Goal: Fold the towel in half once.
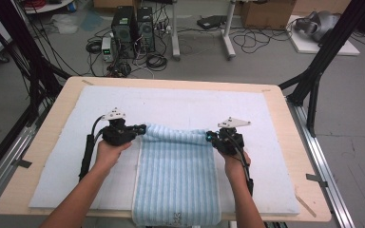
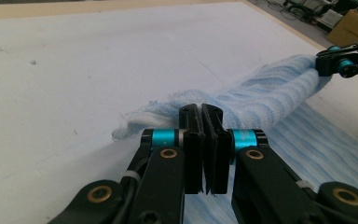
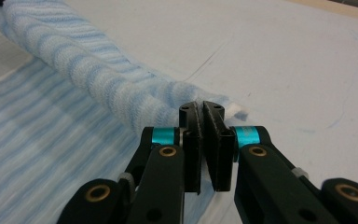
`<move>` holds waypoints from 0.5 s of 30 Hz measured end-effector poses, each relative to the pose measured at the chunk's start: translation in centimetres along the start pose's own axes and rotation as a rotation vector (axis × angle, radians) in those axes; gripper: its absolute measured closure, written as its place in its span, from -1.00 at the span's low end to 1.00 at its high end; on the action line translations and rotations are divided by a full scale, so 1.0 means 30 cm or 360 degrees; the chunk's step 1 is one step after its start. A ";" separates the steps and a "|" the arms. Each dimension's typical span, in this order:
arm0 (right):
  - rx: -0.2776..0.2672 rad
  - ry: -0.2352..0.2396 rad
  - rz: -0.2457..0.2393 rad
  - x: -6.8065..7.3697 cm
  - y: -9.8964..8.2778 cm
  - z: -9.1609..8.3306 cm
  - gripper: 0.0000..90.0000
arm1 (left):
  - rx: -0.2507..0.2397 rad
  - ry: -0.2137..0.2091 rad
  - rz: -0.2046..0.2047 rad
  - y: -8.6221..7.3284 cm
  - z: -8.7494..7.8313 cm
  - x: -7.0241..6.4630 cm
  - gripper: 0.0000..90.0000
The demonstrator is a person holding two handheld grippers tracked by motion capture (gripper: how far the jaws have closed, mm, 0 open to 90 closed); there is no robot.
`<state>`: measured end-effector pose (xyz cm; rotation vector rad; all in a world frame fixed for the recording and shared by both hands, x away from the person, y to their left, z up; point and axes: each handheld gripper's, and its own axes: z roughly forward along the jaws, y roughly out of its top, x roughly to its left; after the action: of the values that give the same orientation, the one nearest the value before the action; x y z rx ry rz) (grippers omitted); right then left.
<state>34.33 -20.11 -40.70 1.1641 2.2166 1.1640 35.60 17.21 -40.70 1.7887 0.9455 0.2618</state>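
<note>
Light-blue striped towel (image 1: pixel 177 178) spread on the white mat (image 1: pixel 180 107) over the wooden surface (image 1: pixel 57 107), near end hanging past the front edge. Far edge bunched into a raised roll between both tools. Left gripper (image 1: pixel 140 129) clamped, jaws pressed together on the far left corner. Right gripper (image 1: pixel 210 137) likewise shut tight on the far right corner. Both corners lifted just clear of the mat, roll sagging slightly between.

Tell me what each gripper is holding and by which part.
Both hold the light blue striped towel: the left gripper pinches its far left corner, the right gripper its far right corner.
</note>
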 end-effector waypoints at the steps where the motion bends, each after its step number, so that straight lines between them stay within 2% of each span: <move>1: 0.0003 -0.0003 -0.0012 0.008 -0.009 -0.008 0.91 | 0.0008 -0.0010 0.0014 -0.010 -0.007 -0.013 0.93; 3: -0.0003 0.0010 -0.0022 0.019 -0.028 -0.024 0.91 | 0.0011 -0.0015 0.0056 -0.028 -0.022 -0.040 0.93; 7: -0.0009 0.0040 -0.0021 0.039 -0.066 -0.053 0.91 | 0.0020 -0.0043 0.0082 -0.062 -0.050 -0.076 0.93; 9: -0.0014 0.0041 -0.0039 0.053 -0.086 -0.067 0.91 | 0.0010 -0.0063 0.0074 -0.080 -0.066 -0.089 0.93; 11: -0.0015 0.0049 -0.0042 0.065 -0.108 -0.082 0.91 | 0.0047 -0.0060 0.0098 -0.098 -0.076 -0.100 0.92; 15: -0.0026 0.0063 -0.0050 0.091 -0.148 -0.108 0.90 | 0.0080 -0.0073 0.0100 -0.139 -0.091 -0.112 0.92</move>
<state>28.46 -20.89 -42.28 1.1053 2.2422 1.2000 29.82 17.33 -42.32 1.8650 0.8711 0.2374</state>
